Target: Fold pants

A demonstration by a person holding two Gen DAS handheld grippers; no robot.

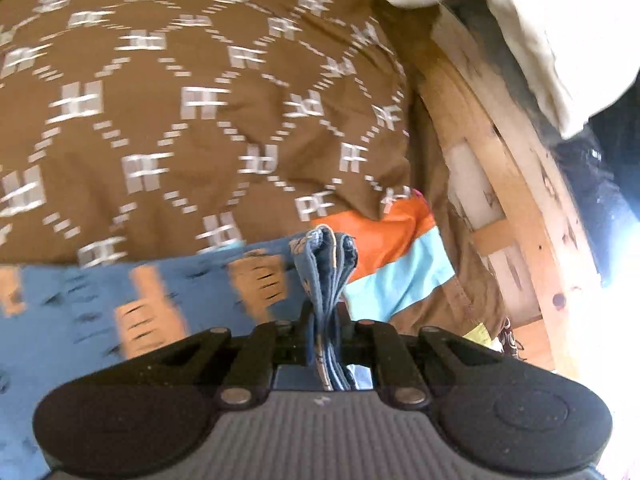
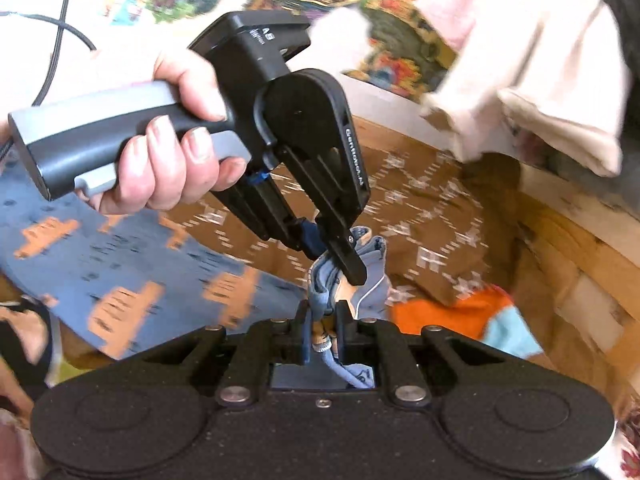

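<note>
Both tools clamped on the same bunched hem: left tool (image 1: 325, 312), right tool (image 2: 322, 322). Pants (image 2: 120, 256) trailing toward nine o'clock over brown bedspread (image 1: 200, 100). Risk: thick hem slipping, fold skewing.

- Brown patterned bedspread (image 1: 192, 92) covers the bed.
- Orange-and-turquoise cloth (image 1: 396, 248) lies at its edge.
- Cream garment (image 2: 532, 80) drapes over the wooden frame (image 1: 516, 184).
</note>
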